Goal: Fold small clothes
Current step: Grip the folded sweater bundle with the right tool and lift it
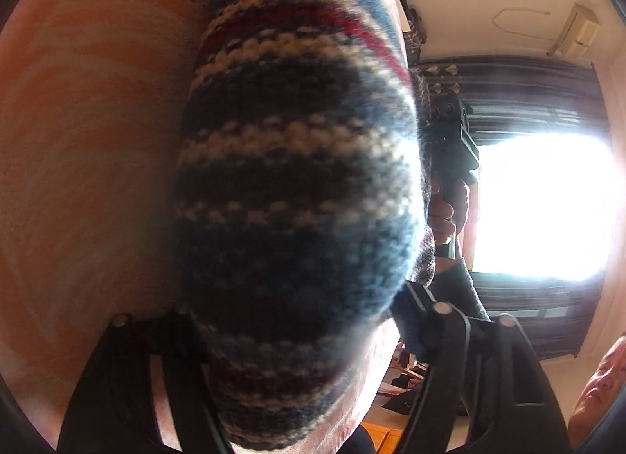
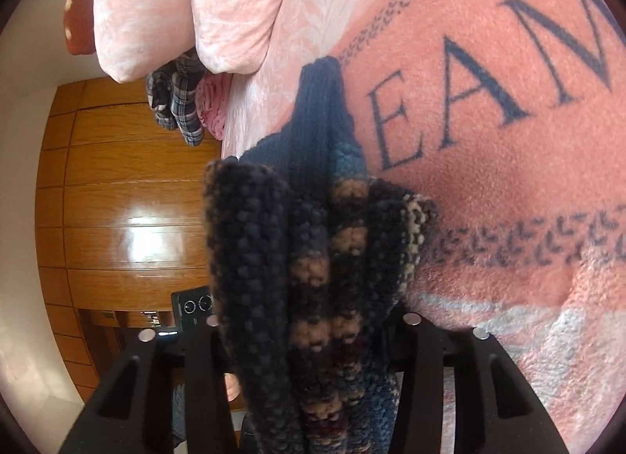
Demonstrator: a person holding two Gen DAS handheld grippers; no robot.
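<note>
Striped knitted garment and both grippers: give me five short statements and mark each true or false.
1. The striped knitted garment is held between the fingers of the left gripper. True.
2. The right gripper is open and holds nothing. False: it is shut on bunched folds of the same garment.
3. The pink blanket bears large dark letters. True: "EAN" shows.
4. A checked cloth lies tucked under the pink pillows. True.
5. The window in the left wrist view is dark. False: it glares bright white.
</note>
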